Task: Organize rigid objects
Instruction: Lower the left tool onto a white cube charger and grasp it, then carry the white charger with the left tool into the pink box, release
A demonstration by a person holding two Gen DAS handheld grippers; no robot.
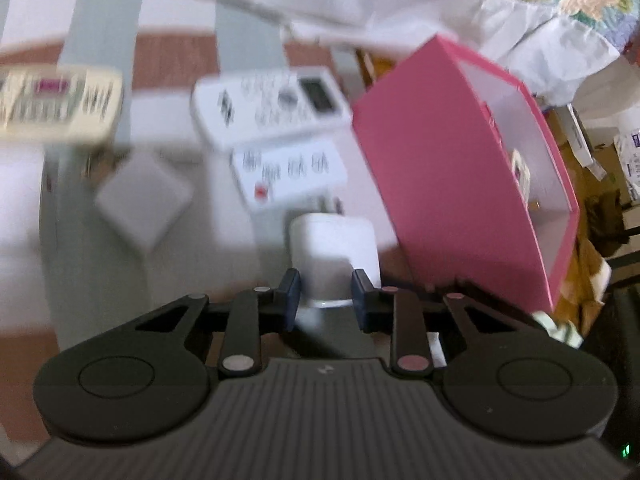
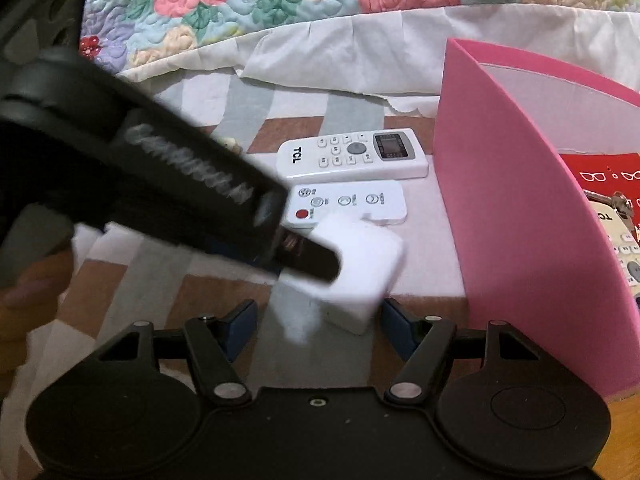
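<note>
We have the left hand-held gripper (image 1: 325, 294) closed down around a white charger block (image 1: 334, 254), its blue pads at the block's two sides and seemingly pressing on them, though motion blur keeps us from being sure of firm contact; the right hand-held gripper (image 2: 316, 326) hangs open just beside the same block, holding nothing. The block sits on the striped cloth (image 2: 160, 280) of the bed, just in front of the small white remote with the red button (image 2: 346, 204), beyond which lies the larger TCL remote (image 2: 352, 154), and close to the outer wall of the pink box (image 2: 520, 220). The main risk, as we judge it, is a shallow grip: the block is smooth, rounded at the corners and glossy, so if the pads hold only its near end it could pivot or slip out on the lift. Its far edge lies so near the small remote that a drag rather than a clean lift could shove that remote aside. The pink box wall stands tall and close on the right, so a low carry could clip its rim. The block looks hard, compact and plain white, with metal prongs faintly visible at its far end.
</note>
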